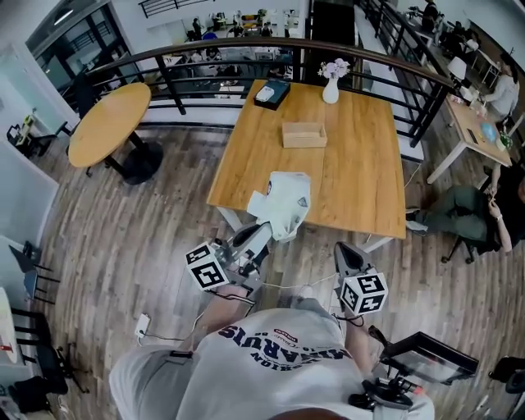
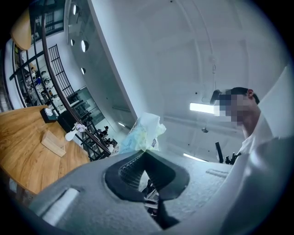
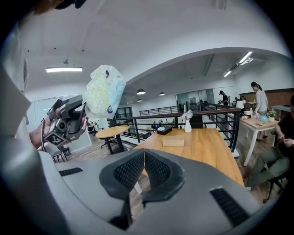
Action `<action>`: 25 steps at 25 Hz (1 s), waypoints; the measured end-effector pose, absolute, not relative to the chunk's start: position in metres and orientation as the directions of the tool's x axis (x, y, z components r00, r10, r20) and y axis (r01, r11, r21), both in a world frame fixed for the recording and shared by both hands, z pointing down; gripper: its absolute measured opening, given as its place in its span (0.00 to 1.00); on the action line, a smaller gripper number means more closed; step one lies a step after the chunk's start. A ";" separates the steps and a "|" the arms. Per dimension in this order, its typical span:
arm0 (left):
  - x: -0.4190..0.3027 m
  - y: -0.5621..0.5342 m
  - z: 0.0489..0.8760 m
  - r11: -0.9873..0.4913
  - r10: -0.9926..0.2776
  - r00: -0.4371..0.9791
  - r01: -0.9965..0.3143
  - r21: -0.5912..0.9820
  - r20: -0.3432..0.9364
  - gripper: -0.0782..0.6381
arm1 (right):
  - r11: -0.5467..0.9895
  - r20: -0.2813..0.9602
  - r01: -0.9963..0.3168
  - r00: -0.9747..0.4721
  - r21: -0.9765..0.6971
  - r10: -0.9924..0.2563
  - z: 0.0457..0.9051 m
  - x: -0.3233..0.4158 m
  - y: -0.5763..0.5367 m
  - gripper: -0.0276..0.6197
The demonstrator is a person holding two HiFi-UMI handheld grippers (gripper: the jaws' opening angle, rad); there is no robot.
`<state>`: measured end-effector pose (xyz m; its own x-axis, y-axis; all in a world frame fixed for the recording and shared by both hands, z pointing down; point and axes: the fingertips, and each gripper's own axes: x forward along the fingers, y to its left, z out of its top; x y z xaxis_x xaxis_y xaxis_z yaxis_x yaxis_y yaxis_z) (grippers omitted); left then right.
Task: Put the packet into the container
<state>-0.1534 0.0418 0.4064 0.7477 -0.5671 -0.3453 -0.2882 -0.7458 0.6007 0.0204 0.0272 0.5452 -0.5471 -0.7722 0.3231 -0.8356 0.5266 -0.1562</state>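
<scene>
Carry step: left tongs (image 1: 262, 230) clenched on packet (image 1: 285, 203), lower centre. Right tongs (image 1: 346, 248) clenched, empty. Next: reach cardboard container (image 1: 303, 134) on desk (image 1: 361, 176), release inside.

White packet (image 1: 287, 201) in left claw (image 1: 261, 235), perhaps over table (image 1: 361, 148)

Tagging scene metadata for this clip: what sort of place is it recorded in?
Probably an open-plan office, likely a mezzanine break area. A curved black railing separates it from work desks with people beyond. On this side, a wooden table and a round side table stand on plank flooring.
</scene>
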 end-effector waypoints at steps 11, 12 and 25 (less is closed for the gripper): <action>-0.127 -0.011 0.409 -0.724 -0.595 0.731 -0.310 0.616 -0.332 0.12 | 0.562 0.345 -0.810 -0.583 -0.170 -0.736 0.555 0.045 -0.031 0.06; -0.124 -0.016 0.409 -0.723 -0.598 0.730 -0.312 0.616 -0.332 0.12 | 0.568 0.346 -0.805 -0.588 -0.171 -0.731 0.555 0.047 -0.034 0.06; -0.058 -0.080 0.408 -0.687 -0.643 0.689 -0.326 0.649 -0.335 0.12 | 0.582 0.351 -0.792 -0.606 -0.183 -0.714 0.562 0.120 -0.100 0.06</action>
